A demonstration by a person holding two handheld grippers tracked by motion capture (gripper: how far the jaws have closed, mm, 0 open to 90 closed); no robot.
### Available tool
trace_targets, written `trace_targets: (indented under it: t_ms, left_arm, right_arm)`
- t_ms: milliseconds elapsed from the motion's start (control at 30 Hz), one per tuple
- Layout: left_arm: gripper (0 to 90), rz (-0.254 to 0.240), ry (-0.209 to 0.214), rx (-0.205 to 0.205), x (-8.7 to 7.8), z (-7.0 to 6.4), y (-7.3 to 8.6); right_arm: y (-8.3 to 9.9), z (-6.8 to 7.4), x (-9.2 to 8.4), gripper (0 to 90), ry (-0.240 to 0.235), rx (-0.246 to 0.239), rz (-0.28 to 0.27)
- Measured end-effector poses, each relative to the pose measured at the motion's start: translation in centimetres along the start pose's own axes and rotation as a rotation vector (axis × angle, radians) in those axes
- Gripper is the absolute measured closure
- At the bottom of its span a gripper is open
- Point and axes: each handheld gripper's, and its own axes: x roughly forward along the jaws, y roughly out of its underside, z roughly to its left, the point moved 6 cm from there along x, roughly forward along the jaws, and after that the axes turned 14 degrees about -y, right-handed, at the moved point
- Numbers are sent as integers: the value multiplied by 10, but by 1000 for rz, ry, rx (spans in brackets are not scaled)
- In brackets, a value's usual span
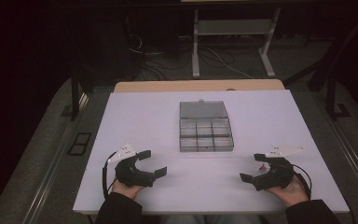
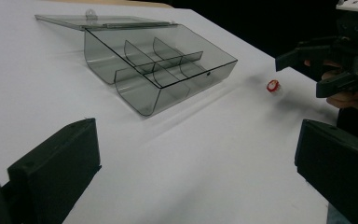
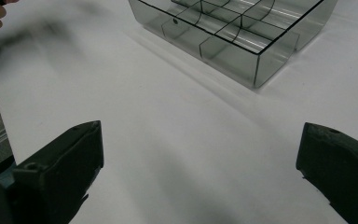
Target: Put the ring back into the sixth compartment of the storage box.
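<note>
I take the small red piece (image 2: 273, 86) as the thing to pick up; it looks light and hard, probably a bit of plastic or rubber, round enough to roll or skid on the smooth white table (image 1: 270, 116) if I nudge it; it is too small for me to tell its exact form. I judge the best hold is across its sides, jaws coming down over it, with a gentle close so it does not squirt out.

It is red with a pale middle, lying on the table near the right edge, just beside the right gripper (image 1: 252, 167) and right of the box (image 1: 205, 133), well apart from it; in the high view I see it at (image 1: 261, 165).

The box is clear smoky plastic, lid folded back flat on the far side, with 6 compartments that look empty; thin walls, so I expect it to slide if bumped.

My right gripper stands released, jaws wide with nothing between them; my left gripper (image 1: 153, 163) is likewise spread and holds nothing, resting near the left front of the table.
</note>
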Motion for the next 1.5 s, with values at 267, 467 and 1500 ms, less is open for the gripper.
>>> trace_targets:
  t_ms: [267,467,1500]
  left_arm:
    - [0,4,1,-3,0,0,0]
    - [0,1,2,-1,0,-2,1]
    - [0,10,-18,5,-2,-1,3]
  right_arm:
    - [0,0,-1,5,-7,6,-2]
    - [-1,1,0,5,-8,1,-1]
    - [-8,-10,-25,5,53,16,66]
